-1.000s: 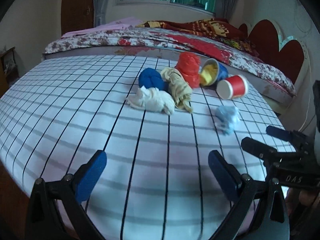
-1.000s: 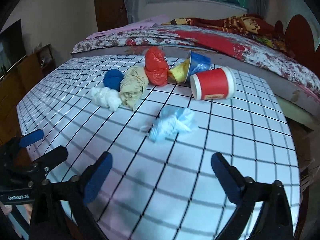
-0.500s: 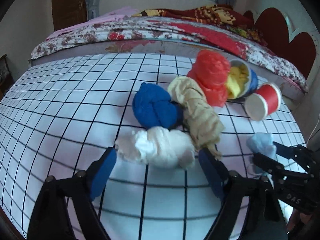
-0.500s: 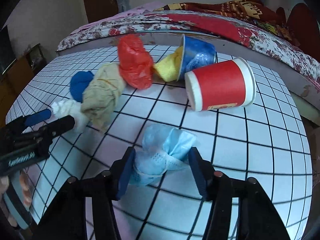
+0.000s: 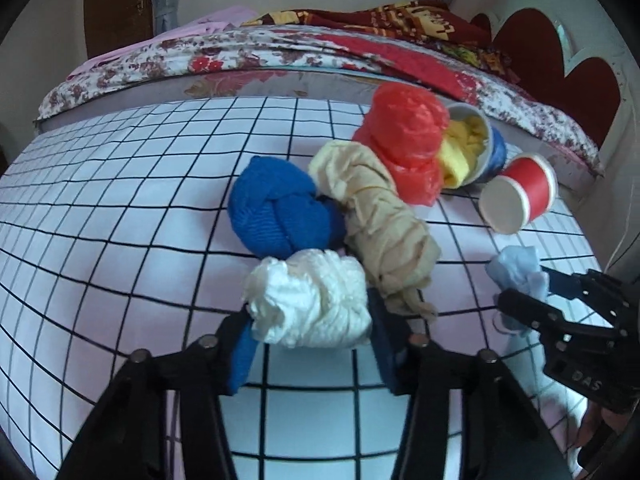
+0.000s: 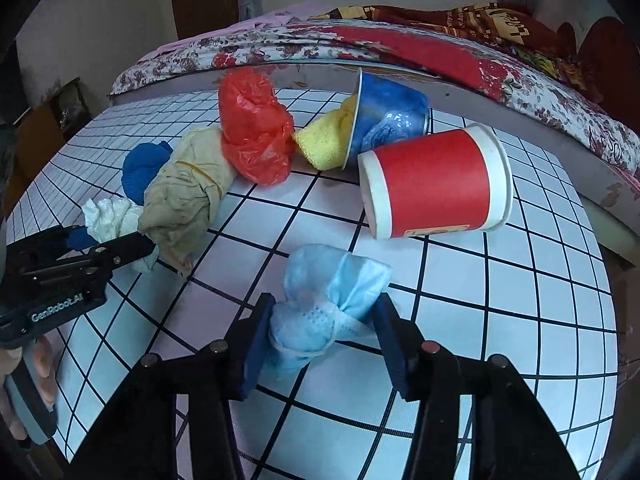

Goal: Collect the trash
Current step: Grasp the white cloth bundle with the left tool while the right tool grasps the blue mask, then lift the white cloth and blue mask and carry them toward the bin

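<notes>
Left gripper [image 5: 310, 344]: its two blue fingers sit on both sides of the white wad [image 5: 310, 300] and press against it. It is squeezing the wad.

Right gripper [image 6: 322, 344]: its two dark blue fingers sit on both sides of the light blue mask [image 6: 324, 300] and touch it. It is squeezing the mask.

White wad: it lies on the table [image 5: 100, 220], about the middle, at the near end of the pile.

Light blue mask: it is crumpled up and lies by itself, nearer the right edge of the table, apart from the pile.

Blue cloth ball [image 5: 280, 210]: right behind the white wad and touching it.

Tan bundle [image 5: 380, 216]: it has a rubber band around it. It lies just to the right of the white wad and touches it, close to the left gripper's right finger.

Red plastic bag [image 5: 408, 144]: it is behind the tan bundle and leans on it.

Blue cup [image 6: 388, 116]: it lies on its side near the far edge of the table, with a yellow cloth [image 6: 328, 140] sticking out of it.

Red paper cup [image 6: 432, 182]: it lies on its side just behind the light blue mask, not touching it.

Table: it has a white cover with black squares.

Bed [image 5: 320, 52]: it stands right behind the far edge of the table.
</notes>
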`<state>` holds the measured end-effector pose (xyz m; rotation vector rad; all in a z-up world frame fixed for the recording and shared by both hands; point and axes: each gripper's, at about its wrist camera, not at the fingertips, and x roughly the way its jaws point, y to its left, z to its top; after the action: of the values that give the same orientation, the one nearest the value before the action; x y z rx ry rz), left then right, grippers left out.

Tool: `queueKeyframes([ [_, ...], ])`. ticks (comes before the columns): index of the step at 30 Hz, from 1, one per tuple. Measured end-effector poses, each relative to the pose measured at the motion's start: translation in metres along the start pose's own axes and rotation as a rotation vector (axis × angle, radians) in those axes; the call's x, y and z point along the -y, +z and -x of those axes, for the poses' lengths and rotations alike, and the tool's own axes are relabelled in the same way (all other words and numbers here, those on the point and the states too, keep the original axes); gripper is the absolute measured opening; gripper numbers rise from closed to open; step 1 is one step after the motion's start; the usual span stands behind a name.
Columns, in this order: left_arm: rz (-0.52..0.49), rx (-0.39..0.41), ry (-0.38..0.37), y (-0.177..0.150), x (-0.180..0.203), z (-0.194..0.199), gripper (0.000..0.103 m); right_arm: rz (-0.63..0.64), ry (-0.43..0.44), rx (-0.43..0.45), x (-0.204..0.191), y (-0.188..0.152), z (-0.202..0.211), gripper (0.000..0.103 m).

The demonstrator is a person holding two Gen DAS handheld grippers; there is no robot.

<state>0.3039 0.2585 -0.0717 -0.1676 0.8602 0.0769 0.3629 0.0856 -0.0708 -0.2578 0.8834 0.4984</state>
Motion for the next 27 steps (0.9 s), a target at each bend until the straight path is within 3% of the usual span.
queueKeyframes([
  [3, 0.003, 0.031, 0.001, -0.006, 0.0, 0.016, 0.044, -0.003, 0.031, 0.017, 0.002, -0.004, 0.008, 0.029],
  [14, -0.063, 0.156, 0.004, -0.039, 0.031, 0.078, 0.044, 0.001, 0.051, 0.188, 0.001, -0.036, 0.082, 0.028],
  [21, -0.14, 0.204, -0.014, -0.065, 0.073, 0.111, 0.044, -0.035, 0.03, 0.227, 0.009, -0.074, 0.123, 0.028],
  [27, -0.149, 0.227, -0.055, -0.088, 0.103, 0.138, 0.044, -0.045, 0.0, 0.266, 0.016, -0.109, 0.166, 0.028],
])
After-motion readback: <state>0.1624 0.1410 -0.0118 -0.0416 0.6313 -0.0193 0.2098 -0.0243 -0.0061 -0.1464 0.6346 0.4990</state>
